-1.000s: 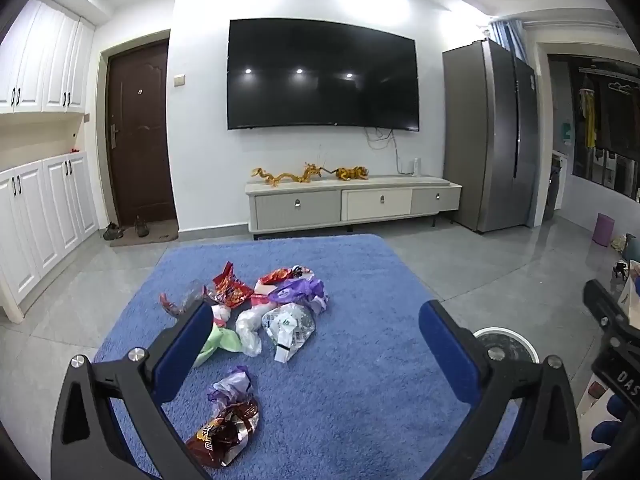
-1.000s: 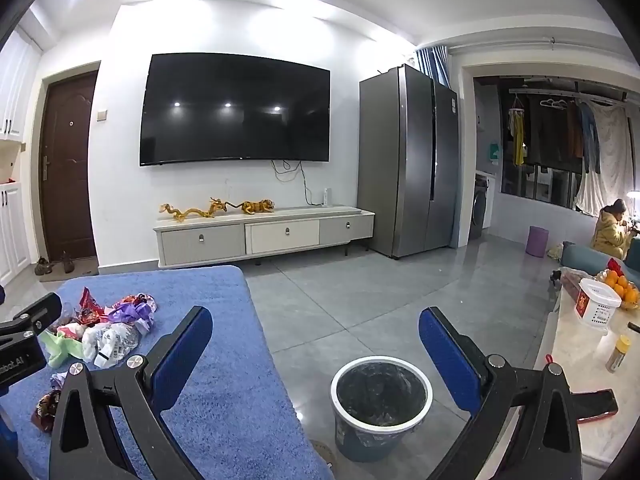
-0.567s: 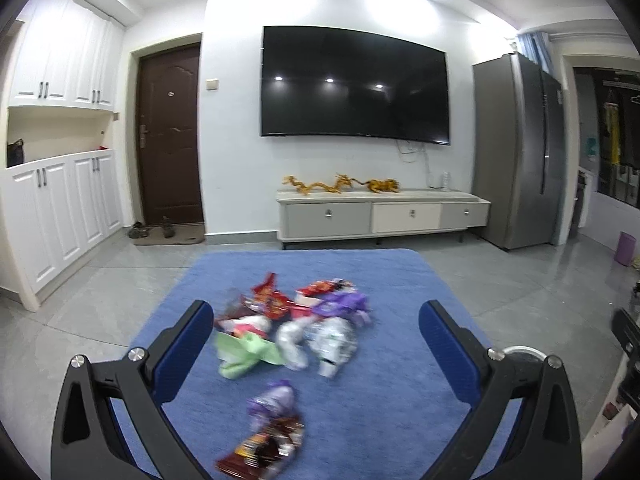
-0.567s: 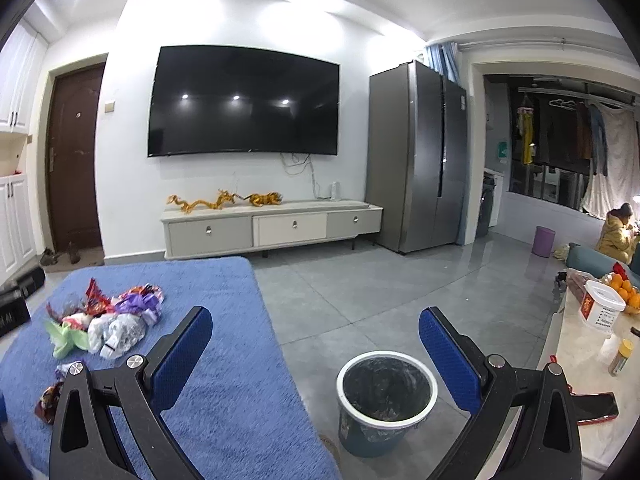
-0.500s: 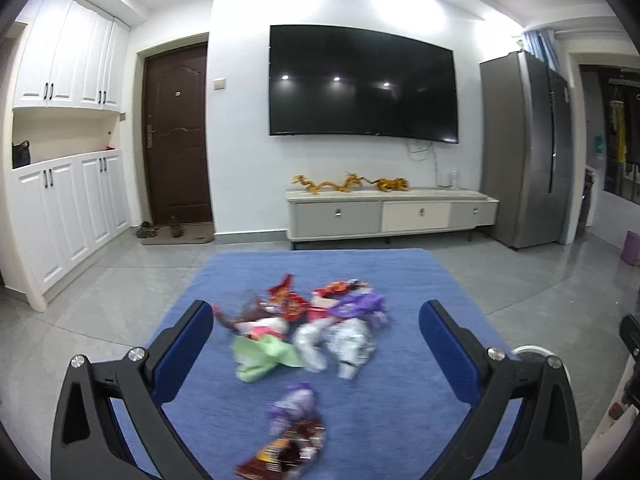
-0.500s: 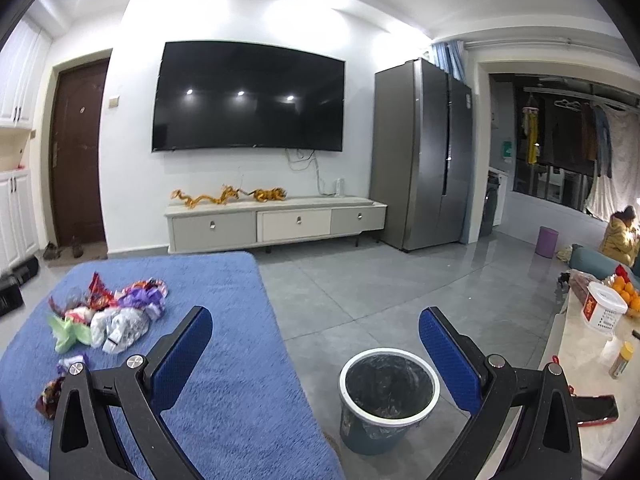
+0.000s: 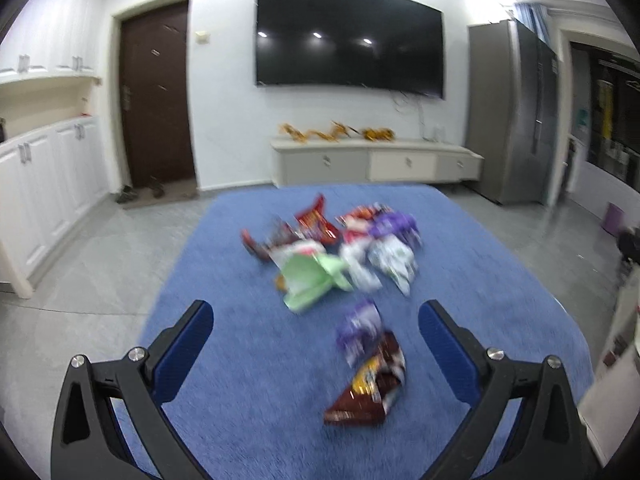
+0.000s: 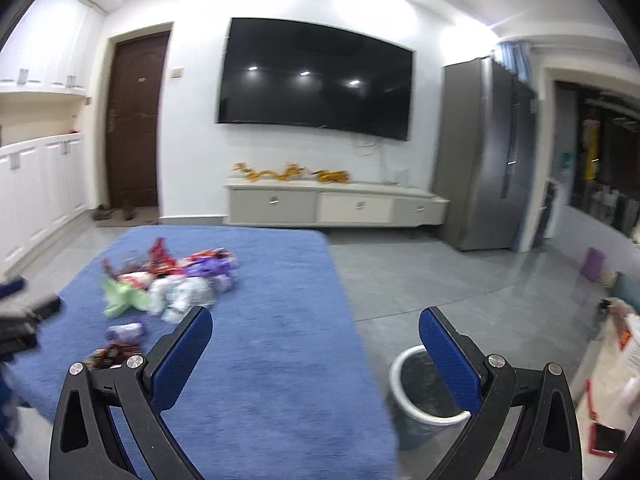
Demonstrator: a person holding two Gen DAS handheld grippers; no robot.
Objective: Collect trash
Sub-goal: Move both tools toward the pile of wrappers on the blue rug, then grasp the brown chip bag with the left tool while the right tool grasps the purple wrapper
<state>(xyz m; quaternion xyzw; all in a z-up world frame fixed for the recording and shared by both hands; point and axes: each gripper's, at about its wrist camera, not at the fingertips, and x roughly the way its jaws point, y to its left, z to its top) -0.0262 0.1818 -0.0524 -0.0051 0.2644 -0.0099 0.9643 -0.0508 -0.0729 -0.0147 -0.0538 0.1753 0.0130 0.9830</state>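
A heap of crumpled wrappers point(image 7: 340, 252) lies on the blue rug point(image 7: 480, 280). Nearer to me are a small purple wrapper point(image 7: 358, 328) and a brown snack bag point(image 7: 374, 384). My left gripper point(image 7: 316, 340) hangs open above the rug, with the brown bag between and just beyond its fingers, untouched. In the right wrist view the heap point(image 8: 168, 284) sits to the left on the rug point(image 8: 280, 320). My right gripper point(image 8: 316, 340) is open and empty over the rug's right edge. A white-rimmed grey bin point(image 8: 424, 396) stands on the floor behind its right finger.
A TV cabinet point(image 7: 376, 162) and a wall TV point(image 7: 350, 56) stand behind the rug, a fridge point(image 7: 512, 132) to the right, white cupboards point(image 7: 44, 176) to the left. Grey tile floor point(image 8: 460, 280) surrounds the rug. A light table edge with a phone point(image 8: 608, 436) sits at the right.
Both views have swung to the left and tipped down. The trash heap has shifted right in each view, and the brown bag now lies between the left fingers. Both grippers stay open.
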